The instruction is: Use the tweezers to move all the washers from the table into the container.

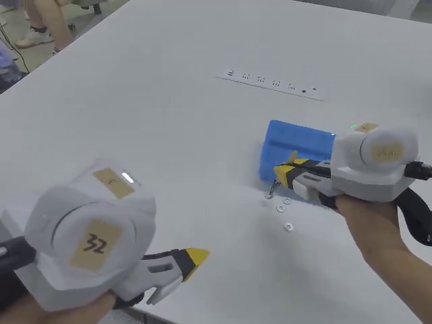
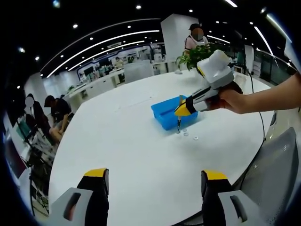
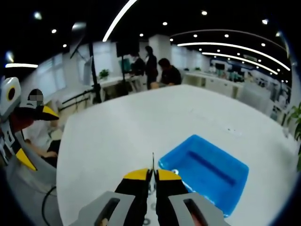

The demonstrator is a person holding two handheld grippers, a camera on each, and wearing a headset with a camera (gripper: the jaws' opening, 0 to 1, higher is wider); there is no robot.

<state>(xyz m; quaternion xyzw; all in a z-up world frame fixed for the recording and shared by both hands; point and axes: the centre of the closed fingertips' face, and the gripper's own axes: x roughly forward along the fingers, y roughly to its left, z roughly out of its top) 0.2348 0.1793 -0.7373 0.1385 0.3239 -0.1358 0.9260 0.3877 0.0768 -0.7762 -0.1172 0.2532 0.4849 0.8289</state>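
We held our right gripper squeezed tight on thin metal tweezers. The tweezers pointed down, with their tip right by the near edge of the blue plastic container. A few small round silver washers lay on the white table, just beside the container and close to the tweezers' tip. Our left gripper hung well apart from them, above the table, with its two yellow-tipped jaws spread wide open.

Table bare and open toward its left edge; container, right gripper and tweezers crowd the right.
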